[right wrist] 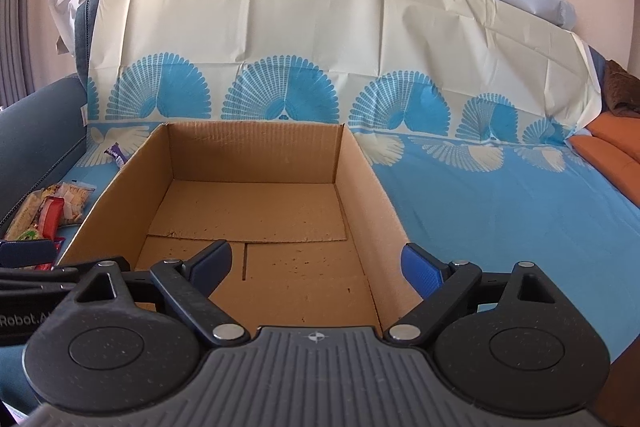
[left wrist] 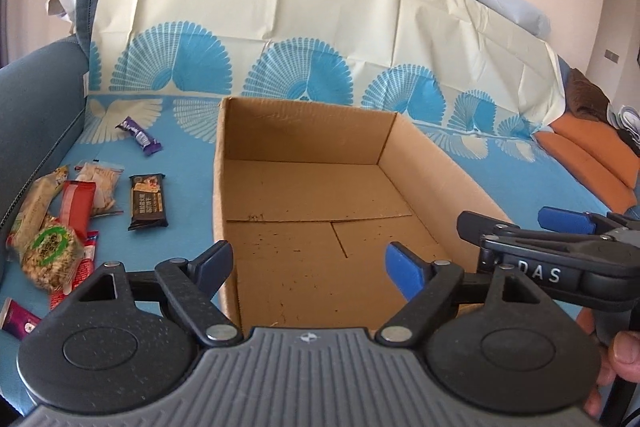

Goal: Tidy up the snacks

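Both grippers are hovering at the near edge of the cardboard box [left wrist: 312,187], which is sitting with nothing in it on the blue sheet [right wrist: 500,195]. The left gripper [left wrist: 308,267] and right gripper [right wrist: 318,265] are spread apart, holding nothing. Snacks [left wrist: 60,227] are lying at nine o'clock from the box, the dark bar [left wrist: 147,202] nearest it.

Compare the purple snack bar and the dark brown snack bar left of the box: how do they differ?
The purple snack bar is smaller and lies at a slant, farther back near the sofa's backrest; the dark brown snack bar is broader, flatter and lies nearly square to the cardboard box, closer to the left tool. The purple wrapper looks crinkled; the brown one looks smooth. Both lie on the blue cover, outside the box.
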A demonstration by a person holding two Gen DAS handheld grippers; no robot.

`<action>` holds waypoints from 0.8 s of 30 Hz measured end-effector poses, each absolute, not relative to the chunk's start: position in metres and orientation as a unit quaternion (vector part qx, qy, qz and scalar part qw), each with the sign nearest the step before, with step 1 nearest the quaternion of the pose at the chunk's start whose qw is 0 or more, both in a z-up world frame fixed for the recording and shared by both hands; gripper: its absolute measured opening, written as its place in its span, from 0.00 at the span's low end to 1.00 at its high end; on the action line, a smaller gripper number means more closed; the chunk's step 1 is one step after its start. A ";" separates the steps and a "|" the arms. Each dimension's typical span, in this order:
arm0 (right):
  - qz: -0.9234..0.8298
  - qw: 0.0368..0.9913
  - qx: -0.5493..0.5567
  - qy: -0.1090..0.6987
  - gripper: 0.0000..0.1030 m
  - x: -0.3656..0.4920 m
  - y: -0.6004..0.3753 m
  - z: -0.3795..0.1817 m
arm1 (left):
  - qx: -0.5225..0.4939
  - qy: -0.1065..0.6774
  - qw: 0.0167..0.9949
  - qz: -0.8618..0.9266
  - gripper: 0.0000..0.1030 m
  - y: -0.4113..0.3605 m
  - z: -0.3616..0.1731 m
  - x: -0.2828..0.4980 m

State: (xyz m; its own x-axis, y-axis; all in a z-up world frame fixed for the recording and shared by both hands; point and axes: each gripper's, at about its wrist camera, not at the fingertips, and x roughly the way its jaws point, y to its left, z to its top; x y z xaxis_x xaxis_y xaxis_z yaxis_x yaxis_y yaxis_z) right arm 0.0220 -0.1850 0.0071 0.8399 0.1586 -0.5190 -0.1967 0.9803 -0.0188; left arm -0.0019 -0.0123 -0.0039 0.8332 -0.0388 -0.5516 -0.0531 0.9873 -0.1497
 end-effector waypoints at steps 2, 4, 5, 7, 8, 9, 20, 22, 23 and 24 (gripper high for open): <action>0.092 0.959 -0.035 0.265 0.89 0.022 -0.185 0.008 | -0.081 0.285 0.955 -0.003 0.85 -0.010 -0.004 -0.005; 0.089 0.960 -0.035 0.262 0.89 0.022 -0.186 0.008 | -0.082 0.282 0.956 -0.004 0.85 -0.009 -0.003 -0.005; 0.089 0.961 -0.034 0.261 0.89 0.022 -0.186 0.008 | -0.084 0.281 0.956 -0.006 0.85 -0.008 -0.002 -0.005; 0.091 0.961 -0.031 0.260 0.89 0.022 -0.186 0.009 | -0.085 0.282 0.956 -0.005 0.85 -0.007 -0.002 -0.005; 0.092 0.961 -0.031 0.260 0.89 0.023 -0.186 0.010 | -0.090 0.284 0.954 -0.008 0.85 -0.005 -0.002 -0.004; 0.092 0.961 -0.032 0.259 0.89 0.022 -0.186 0.009 | -0.096 0.289 0.952 -0.012 0.85 -0.004 -0.002 -0.003; 0.101 0.958 -0.024 0.267 0.88 0.023 -0.190 0.012 | -0.111 0.311 0.943 -0.039 0.89 -0.002 -0.004 0.000; 0.101 0.958 -0.024 0.268 0.88 0.024 -0.190 0.013 | -0.109 0.311 0.943 -0.041 0.89 -0.002 -0.003 -0.001; 0.101 0.958 -0.025 0.268 0.88 0.024 -0.190 0.013 | -0.108 0.310 0.944 -0.042 0.89 -0.003 -0.002 -0.001; 0.101 0.958 -0.025 0.268 0.88 0.024 -0.191 0.013 | -0.106 0.309 0.944 -0.043 0.89 -0.003 -0.002 -0.001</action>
State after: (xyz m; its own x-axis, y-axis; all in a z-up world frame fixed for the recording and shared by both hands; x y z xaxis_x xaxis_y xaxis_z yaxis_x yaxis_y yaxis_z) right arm 0.0241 -0.1907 0.0133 0.8363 0.1806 -0.5177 -0.2071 0.9783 0.0066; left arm -0.0015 -0.0027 -0.0023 0.8049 -0.1476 -0.5748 0.0159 0.9736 -0.2278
